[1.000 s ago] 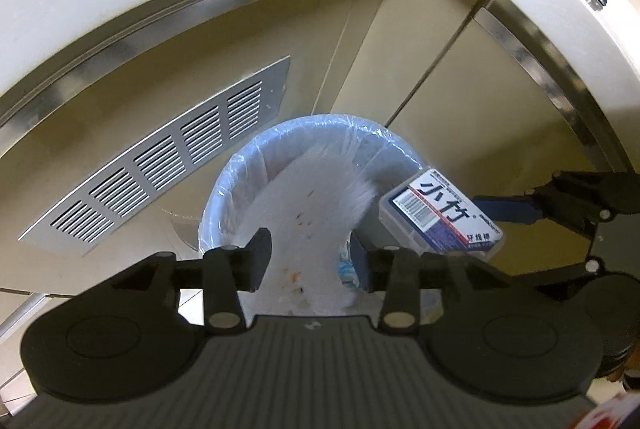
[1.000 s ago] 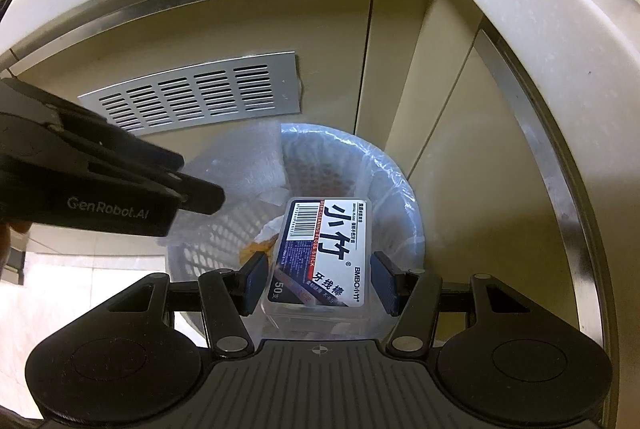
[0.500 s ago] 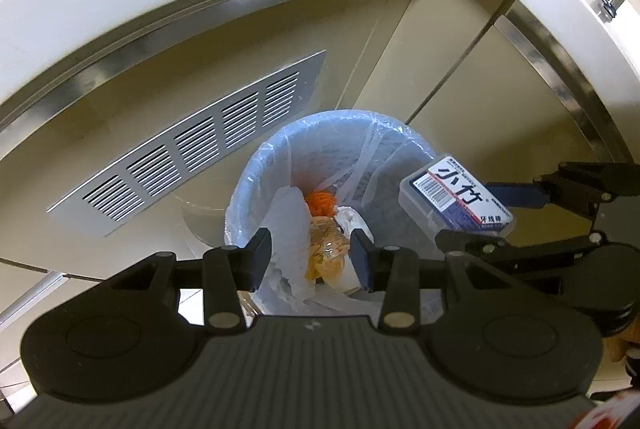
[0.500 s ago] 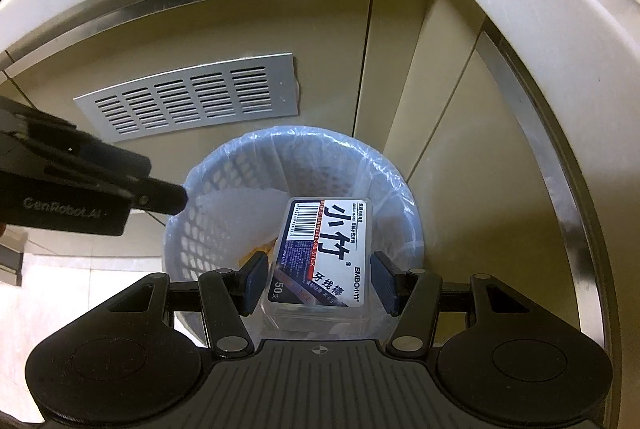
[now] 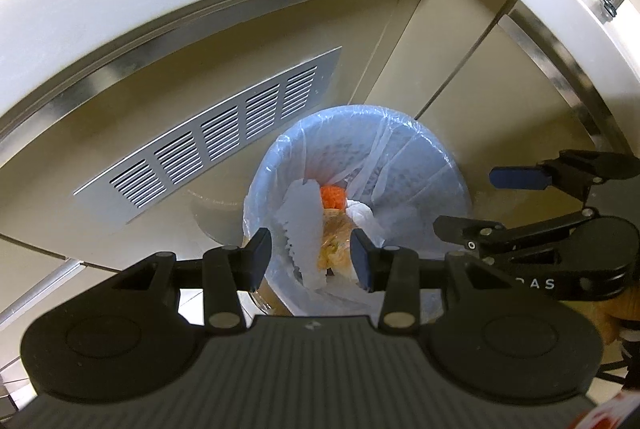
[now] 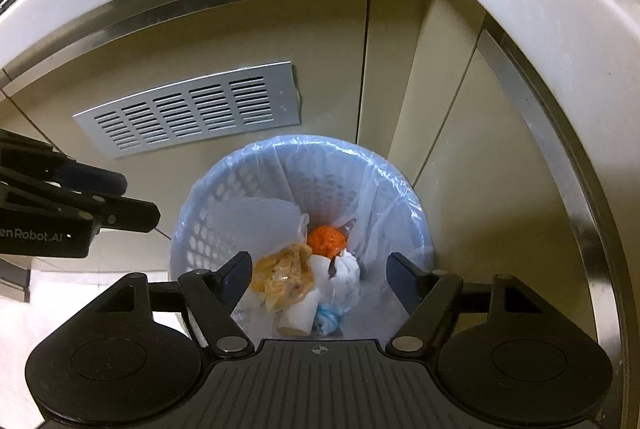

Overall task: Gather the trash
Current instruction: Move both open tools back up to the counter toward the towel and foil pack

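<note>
Now both tools hang over the lined bin (image 6: 304,189), the right gripper (image 6: 316,279) opening on nothing, the left gripper (image 5: 312,257) part-spread and empty, the trash (image 6: 308,277) inside; dropping lower could snag the liner.

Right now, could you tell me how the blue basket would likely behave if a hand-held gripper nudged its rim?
The blue basket looks like thin perforated plastic, so probably light and apt to slide or tip. Its loose liner bag would likely crumple and slip.
</note>
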A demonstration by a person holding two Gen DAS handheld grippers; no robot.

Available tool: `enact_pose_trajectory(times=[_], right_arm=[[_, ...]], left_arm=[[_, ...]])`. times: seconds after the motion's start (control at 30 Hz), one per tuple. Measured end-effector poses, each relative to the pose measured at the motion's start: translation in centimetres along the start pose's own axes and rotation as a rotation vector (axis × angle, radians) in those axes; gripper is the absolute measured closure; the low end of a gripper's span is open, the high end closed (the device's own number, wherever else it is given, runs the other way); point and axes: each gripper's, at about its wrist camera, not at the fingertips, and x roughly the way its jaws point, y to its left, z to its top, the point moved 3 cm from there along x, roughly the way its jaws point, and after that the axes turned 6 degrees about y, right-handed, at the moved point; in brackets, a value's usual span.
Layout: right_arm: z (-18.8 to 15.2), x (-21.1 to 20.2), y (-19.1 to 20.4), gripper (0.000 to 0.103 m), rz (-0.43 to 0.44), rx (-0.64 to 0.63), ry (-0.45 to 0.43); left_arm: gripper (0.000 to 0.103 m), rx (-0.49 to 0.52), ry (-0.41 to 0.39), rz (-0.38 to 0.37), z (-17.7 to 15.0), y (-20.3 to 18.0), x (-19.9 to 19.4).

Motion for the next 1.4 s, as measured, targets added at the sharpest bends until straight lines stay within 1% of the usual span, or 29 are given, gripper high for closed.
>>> enact_pose_trajectory(times=[0.23, 0.47, 0.57, 0.7, 0.83, 1.03, 1.2, 1.4], right_arm=[[-0.7, -0.8, 0.3, 0.029, -0.003, 0.001, -0.005], [-0.5, -2.8, 0.6, 0.029, -0.011, -0.003, -0.037], [-0.4, -4.2, 0.9, 0.029, -0.012, -0.001, -0.061], [0.1, -7.0, 1.3, 0.029, -0.009, -0.005, -0.132], [0.8, -10.3, 1.7, 0.029, -0.028, -0.021, -0.229], [2.0, -14.6, 1.1, 0.029, -0.055, -0.002, -0.361], [3.6, -16.6, -0.4, 0.029, -0.077, 0.029, -0.423], [5.6, -17.6, -4.0, 0.029, -0.118, 0.063, -0.456]], left_arm=[[0.064, 0.015, -0.012, -0.007, -0.3, -0.2, -0.4], [0.064, 0.034, -0.056, -0.017, -0.2, -0.6, -2.0], [0.064, 0.024, -0.080, -0.044, 0.1, -0.6, -3.0], [0.064, 0.029, -0.130, -0.059, 0.5, -0.8, -4.9], [0.064, 0.086, -0.196, -0.047, 0.7, -1.6, -7.3], [0.064, 0.133, -0.286, -0.037, 1.9, -2.7, -10.5], [0.064, 0.141, -0.354, -0.045, 4.2, -3.5, -12.0], [0.064, 0.142, -0.415, -0.040, 7.5, -4.3, -13.1]])
